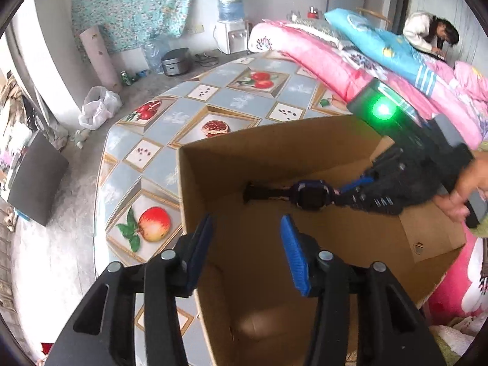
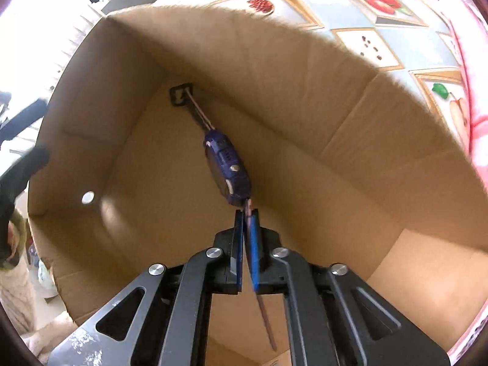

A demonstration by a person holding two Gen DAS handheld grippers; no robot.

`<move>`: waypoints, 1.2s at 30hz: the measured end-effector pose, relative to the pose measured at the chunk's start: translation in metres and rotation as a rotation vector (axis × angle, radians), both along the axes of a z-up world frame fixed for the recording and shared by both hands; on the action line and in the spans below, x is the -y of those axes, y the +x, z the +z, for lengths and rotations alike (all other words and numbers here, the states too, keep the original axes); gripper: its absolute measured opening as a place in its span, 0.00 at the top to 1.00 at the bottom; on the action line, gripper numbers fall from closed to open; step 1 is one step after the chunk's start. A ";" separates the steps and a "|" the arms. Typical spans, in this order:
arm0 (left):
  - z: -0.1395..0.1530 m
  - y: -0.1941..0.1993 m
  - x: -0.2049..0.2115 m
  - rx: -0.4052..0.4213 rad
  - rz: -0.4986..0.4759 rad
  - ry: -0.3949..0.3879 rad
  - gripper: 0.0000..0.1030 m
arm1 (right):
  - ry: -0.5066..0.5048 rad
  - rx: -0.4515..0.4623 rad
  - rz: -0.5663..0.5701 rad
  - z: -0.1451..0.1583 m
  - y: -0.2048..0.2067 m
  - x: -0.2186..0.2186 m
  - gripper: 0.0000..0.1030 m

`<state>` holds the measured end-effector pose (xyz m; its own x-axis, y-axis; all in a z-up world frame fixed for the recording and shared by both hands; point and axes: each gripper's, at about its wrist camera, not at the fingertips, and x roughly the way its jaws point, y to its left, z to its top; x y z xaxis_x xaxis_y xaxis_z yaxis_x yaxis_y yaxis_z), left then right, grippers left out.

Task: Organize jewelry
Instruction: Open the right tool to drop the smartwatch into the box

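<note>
While the right gripper (image 2: 247,216) reaches down into the cardboard box (image 2: 305,97), its blue pads (image 2: 238,244) are pinched together on one end of a watch strap, so the purple watch (image 2: 227,170) hangs stretched out inside the box with its buckle end (image 2: 180,95) near the far corner. From the left side the same watch (image 1: 311,195) shows held level above the box floor, with the right gripper (image 1: 350,189) coming in over the box's right wall and a hand (image 1: 466,192) behind it. The left gripper (image 1: 247,253) hovers over the near edge of the box (image 1: 274,140), its blue pads (image 1: 294,256) spread apart and holding nothing. The box sits on a table (image 1: 146,158) covered with a fruit-patterned cloth, and pink bedding (image 1: 329,61) is piled just behind it.
</note>
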<state>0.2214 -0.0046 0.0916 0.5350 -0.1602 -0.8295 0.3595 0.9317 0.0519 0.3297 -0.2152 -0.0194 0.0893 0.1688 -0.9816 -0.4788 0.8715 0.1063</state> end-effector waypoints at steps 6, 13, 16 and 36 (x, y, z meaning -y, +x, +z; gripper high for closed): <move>0.015 -0.029 -0.021 0.115 0.031 -0.019 0.45 | -0.039 0.140 -0.014 0.020 0.003 0.002 0.77; 0.023 -0.054 -0.042 0.191 0.067 -0.051 0.29 | -0.039 0.125 0.021 0.020 -0.016 -0.005 0.77; 0.018 -0.061 -0.050 0.187 0.075 -0.090 0.25 | -0.045 0.048 0.063 0.005 -0.024 -0.017 0.77; -0.028 -0.109 -0.098 0.147 0.142 -0.187 0.18 | -0.057 0.076 0.024 -0.003 -0.030 -0.044 0.66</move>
